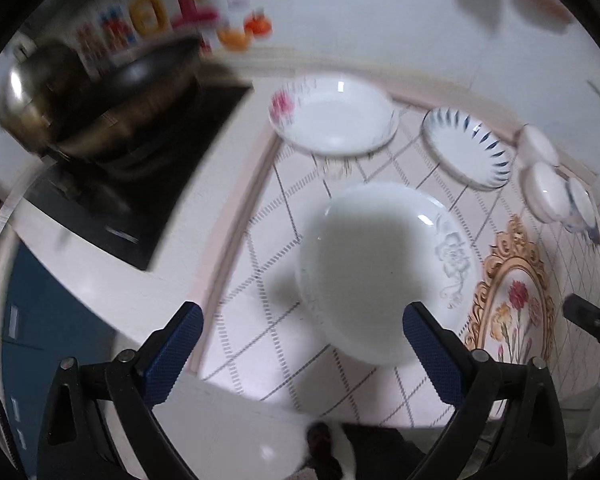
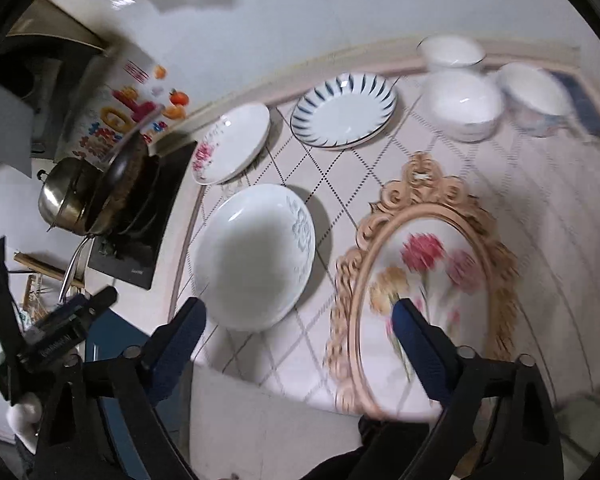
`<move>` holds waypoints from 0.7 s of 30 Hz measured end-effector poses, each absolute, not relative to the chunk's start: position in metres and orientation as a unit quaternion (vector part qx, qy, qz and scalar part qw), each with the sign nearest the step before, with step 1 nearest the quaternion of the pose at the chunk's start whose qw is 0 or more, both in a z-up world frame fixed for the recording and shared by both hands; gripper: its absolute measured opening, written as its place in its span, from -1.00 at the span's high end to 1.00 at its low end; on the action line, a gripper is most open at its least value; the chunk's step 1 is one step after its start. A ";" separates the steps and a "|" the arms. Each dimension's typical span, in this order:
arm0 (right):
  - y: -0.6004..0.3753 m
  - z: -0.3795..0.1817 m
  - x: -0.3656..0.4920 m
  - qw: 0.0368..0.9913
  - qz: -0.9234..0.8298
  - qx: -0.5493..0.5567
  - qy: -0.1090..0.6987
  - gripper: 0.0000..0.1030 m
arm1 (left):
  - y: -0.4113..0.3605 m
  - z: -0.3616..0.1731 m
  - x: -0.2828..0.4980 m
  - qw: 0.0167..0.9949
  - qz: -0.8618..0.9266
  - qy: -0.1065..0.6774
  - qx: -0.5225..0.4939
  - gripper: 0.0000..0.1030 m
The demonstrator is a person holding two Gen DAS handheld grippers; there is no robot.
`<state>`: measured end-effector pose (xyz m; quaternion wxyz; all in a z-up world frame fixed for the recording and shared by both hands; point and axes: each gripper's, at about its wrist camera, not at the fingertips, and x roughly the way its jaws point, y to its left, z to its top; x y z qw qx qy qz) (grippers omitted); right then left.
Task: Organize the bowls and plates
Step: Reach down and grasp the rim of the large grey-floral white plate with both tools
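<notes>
Three plates lie on a checked mat (image 1: 268,320) (image 2: 540,216). A white plate with a grey flower (image 1: 380,276) (image 2: 256,256) is nearest. A plate with a pink flower (image 1: 334,114) (image 2: 232,142) and a blue-striped plate (image 1: 466,146) (image 2: 344,110) lie behind it. Three white bowls (image 1: 548,190) (image 2: 462,104) stand at the far right. My left gripper (image 1: 302,350) is open and empty, above the near edge of the grey-flower plate. My right gripper (image 2: 298,344) is open and empty, above the mat between that plate and the mat's gold-framed flower print (image 2: 424,280).
A black stove (image 1: 136,200) (image 2: 140,232) with a wok and a steel pot (image 1: 24,88) (image 2: 60,196) stands to the left on the white counter (image 1: 236,432). A white tiled wall rises behind. The left gripper's body (image 2: 60,336) shows at the right wrist view's left.
</notes>
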<state>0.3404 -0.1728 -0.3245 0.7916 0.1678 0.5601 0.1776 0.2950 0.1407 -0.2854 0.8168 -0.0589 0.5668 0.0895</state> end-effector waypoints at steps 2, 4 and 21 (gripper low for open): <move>-0.165 -0.357 0.376 0.770 0.189 0.167 0.585 -0.56 | 0.146 -0.311 0.312 0.796 0.088 0.594 -0.071 -0.67; -0.157 -0.382 0.401 0.754 0.201 0.171 0.601 -0.50 | 0.149 -0.332 0.328 0.781 0.086 0.613 -0.079 -0.49; -0.085 -0.494 0.478 0.668 0.261 0.186 0.671 0.56 | 0.159 -0.380 0.365 0.750 0.058 0.650 -0.111 0.35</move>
